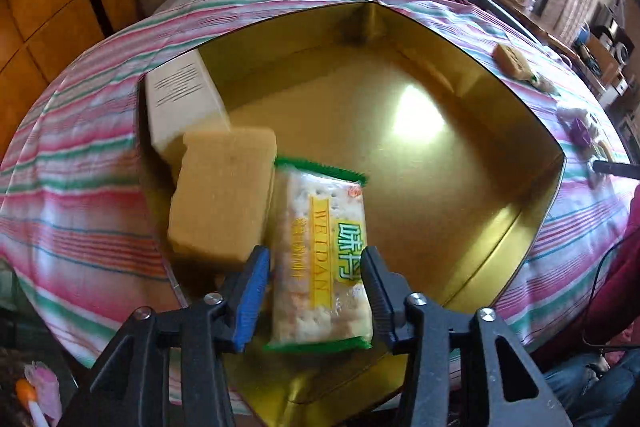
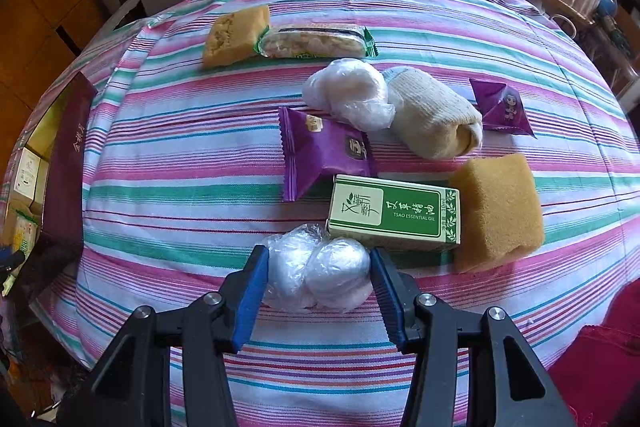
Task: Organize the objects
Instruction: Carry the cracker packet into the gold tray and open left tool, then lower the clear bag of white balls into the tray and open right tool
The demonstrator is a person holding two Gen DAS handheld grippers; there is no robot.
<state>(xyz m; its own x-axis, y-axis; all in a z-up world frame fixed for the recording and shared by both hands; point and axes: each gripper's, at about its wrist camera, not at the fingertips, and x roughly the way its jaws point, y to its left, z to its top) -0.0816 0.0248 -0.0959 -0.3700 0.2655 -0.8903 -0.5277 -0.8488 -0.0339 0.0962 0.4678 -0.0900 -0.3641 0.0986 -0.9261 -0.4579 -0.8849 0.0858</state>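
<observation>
I see the gold tin point(image 1: 532, 227) clear toward its right wall, while a sponge point(image 1: 224, 195) and white box point(image 1: 180, 99) crowd its left wall.

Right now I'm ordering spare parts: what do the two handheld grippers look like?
Both the left gripper and right gripper match: black plastic linkage arms with silver rivets, and ribbed fingers faced with blue pads. No cables or markings show on them.
</observation>
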